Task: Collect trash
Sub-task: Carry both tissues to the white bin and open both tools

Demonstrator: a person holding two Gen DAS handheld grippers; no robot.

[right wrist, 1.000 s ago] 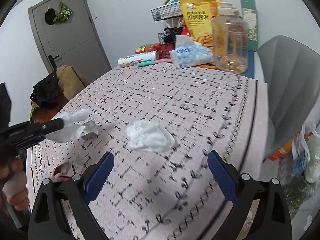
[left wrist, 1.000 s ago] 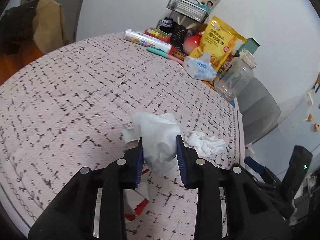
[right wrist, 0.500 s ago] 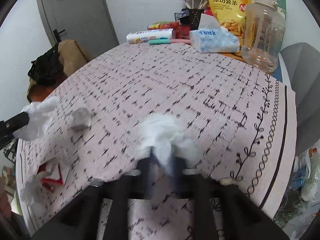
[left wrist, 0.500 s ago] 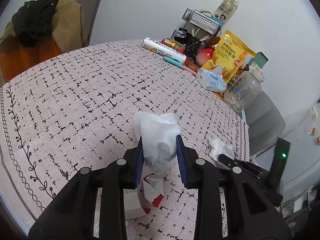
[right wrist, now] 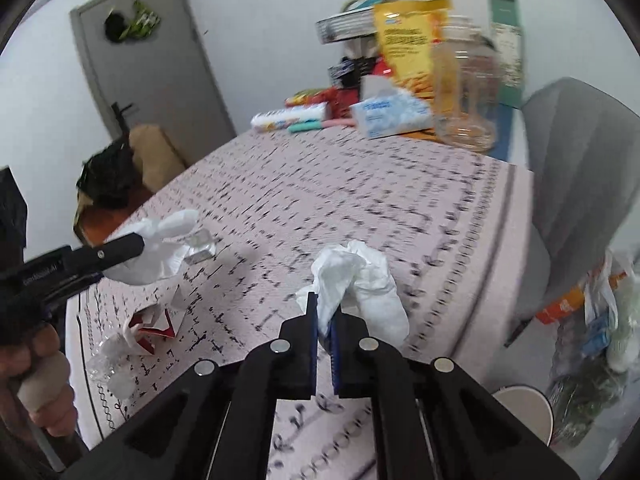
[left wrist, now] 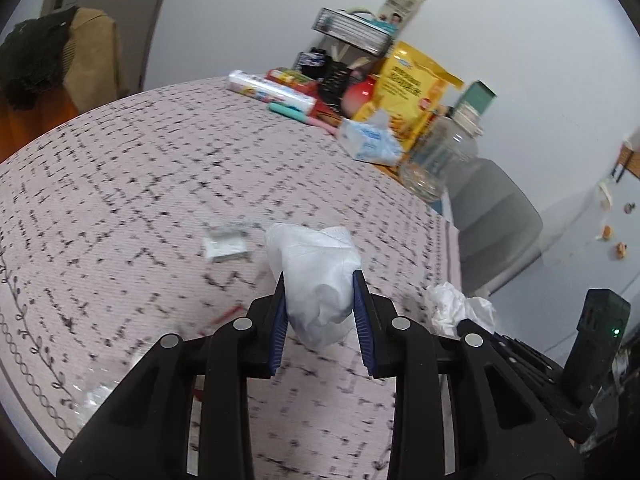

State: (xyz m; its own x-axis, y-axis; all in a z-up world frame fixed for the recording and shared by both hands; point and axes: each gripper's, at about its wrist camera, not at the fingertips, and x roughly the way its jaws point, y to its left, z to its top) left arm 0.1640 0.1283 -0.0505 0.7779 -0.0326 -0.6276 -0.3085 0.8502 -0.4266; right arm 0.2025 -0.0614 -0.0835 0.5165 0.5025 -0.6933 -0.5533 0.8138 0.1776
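Note:
My left gripper (left wrist: 320,280) is shut on a white crumpled tissue wad (left wrist: 316,272), held just above the pink patterned tablecloth (left wrist: 120,184). My right gripper (right wrist: 325,300) is shut on a second white crumpled tissue (right wrist: 360,276), lifted off the cloth near the table's right edge. That second tissue (left wrist: 456,308) also shows at the right of the left wrist view. In the right wrist view the left gripper (right wrist: 120,246) and its tissue wad (right wrist: 164,248) appear at the left. A small silvery wrapper (left wrist: 226,244), a torn red-and-white packet (right wrist: 154,326) and clear plastic scraps (right wrist: 106,360) lie on the cloth.
At the table's far end stand a tissue pack (right wrist: 390,114), a yellow snack bag (right wrist: 412,36), a clear plastic jar (right wrist: 466,92), a wire basket (left wrist: 352,32) and other packets. A grey chair (right wrist: 576,168) is on the right, with bags (right wrist: 592,320) and a white bin rim (right wrist: 524,404) below.
My right gripper went from wide open above the tissue to shut on it and lifted it off the cloth. My left gripper shifted sideways with its tissue wad still held.

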